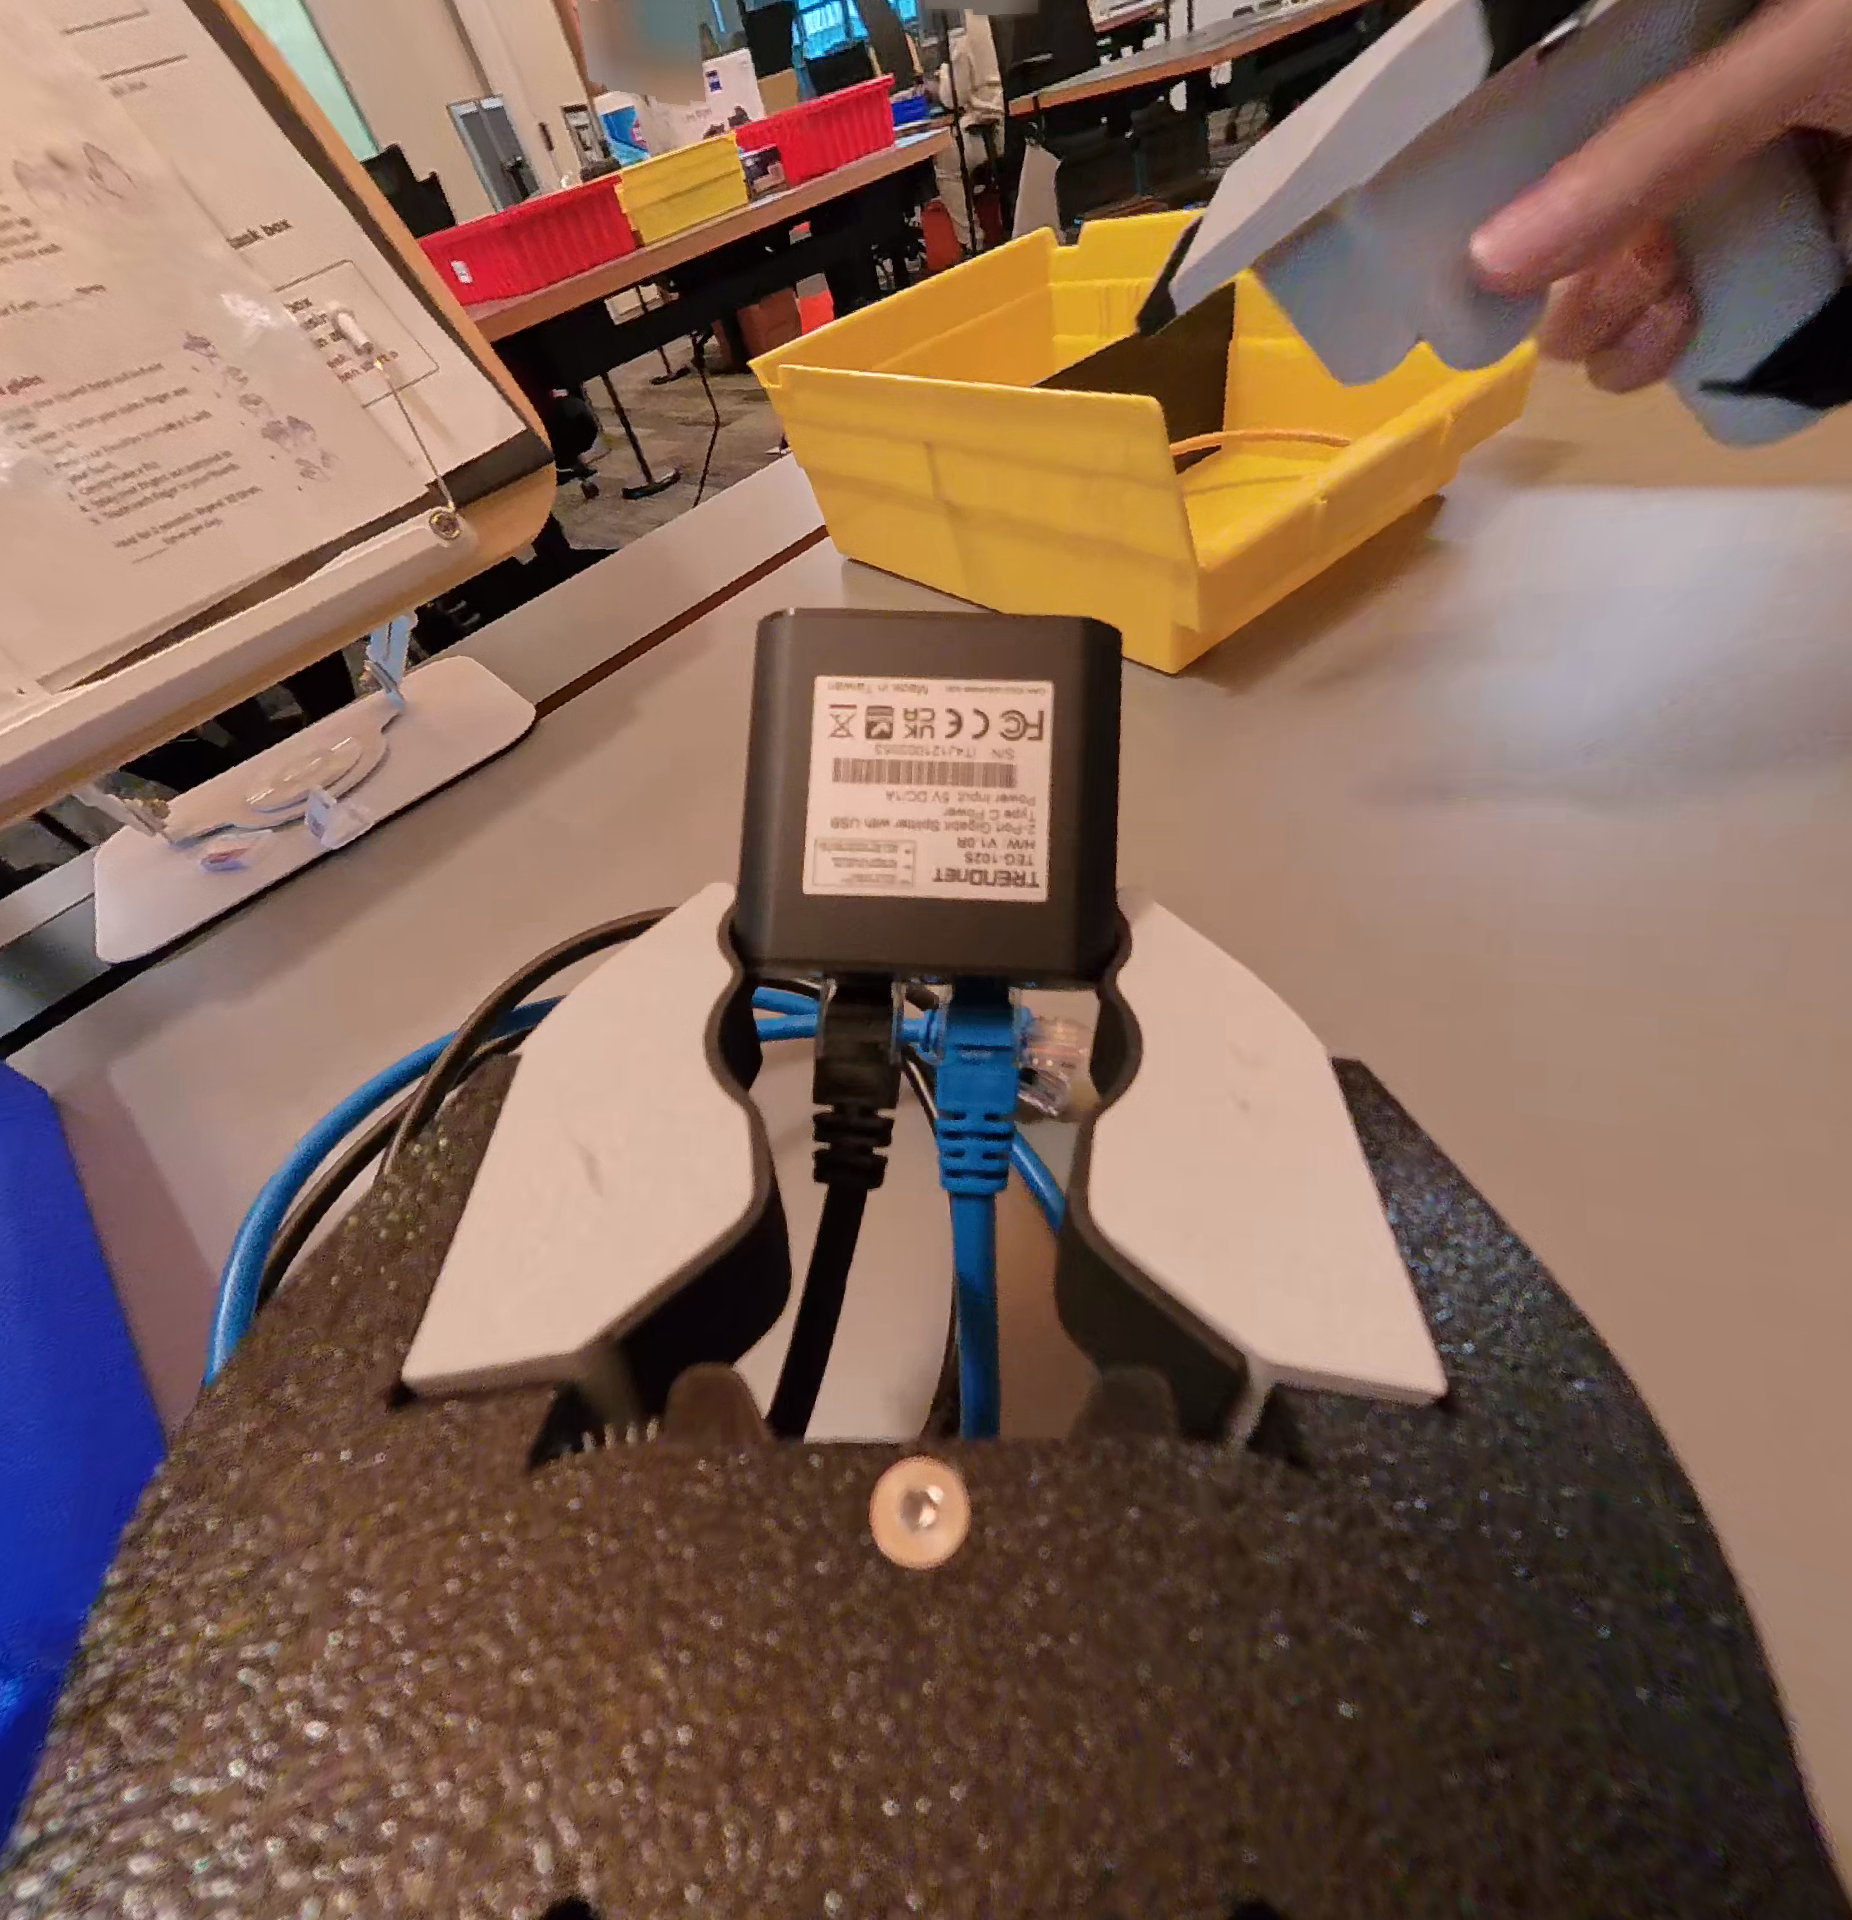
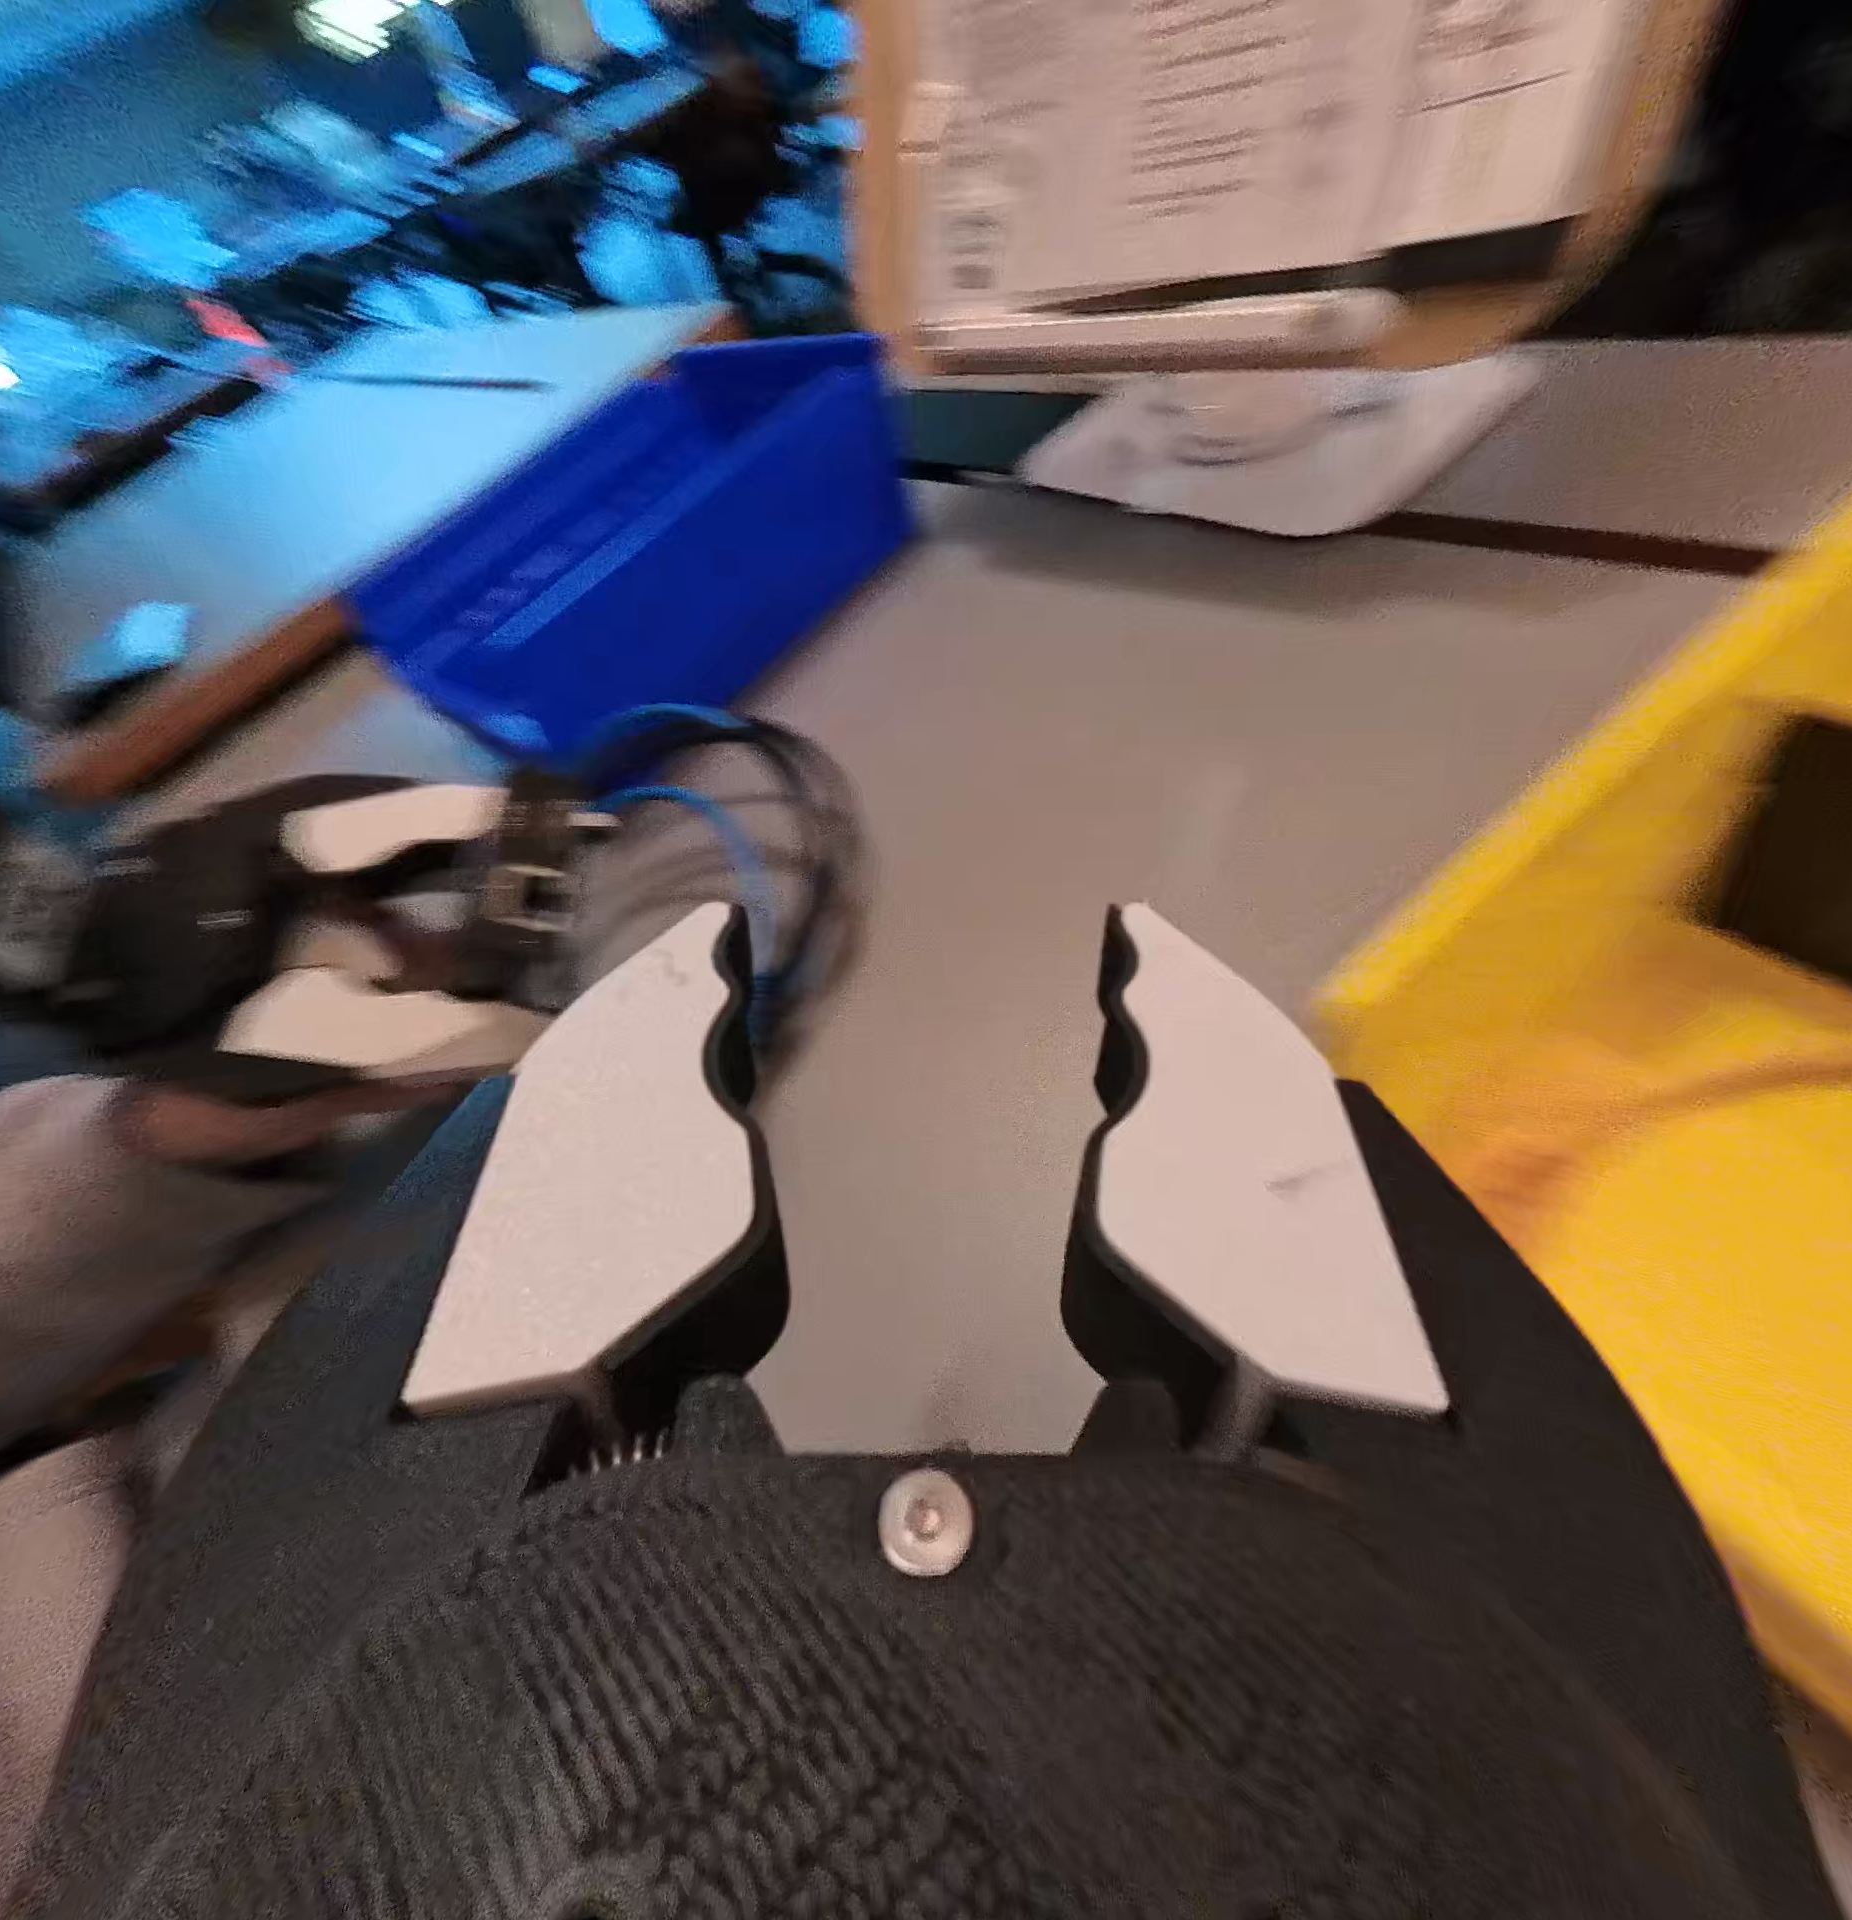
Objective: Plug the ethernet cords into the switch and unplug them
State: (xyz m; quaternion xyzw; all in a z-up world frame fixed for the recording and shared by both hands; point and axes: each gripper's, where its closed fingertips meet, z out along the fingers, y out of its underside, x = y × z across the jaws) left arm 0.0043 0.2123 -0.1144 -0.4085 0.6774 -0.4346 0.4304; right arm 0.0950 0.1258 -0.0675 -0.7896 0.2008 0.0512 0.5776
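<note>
While the left gripper (image 1: 927,935) clamps the switch (image 1: 927,790), blur smears the right gripper's (image 2: 920,920) view.

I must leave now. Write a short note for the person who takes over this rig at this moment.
Left tool: shut on the black switch, label side up, above the grey table.
Right tool: open, empty, over the table near the yellow bin.
Cords: black cord and blue cord both sit in the switch ports. A loose clear plug lies beside the blue one.
Done: two cords plugged in.
Left: unplug them, probably with the right tool.
</note>
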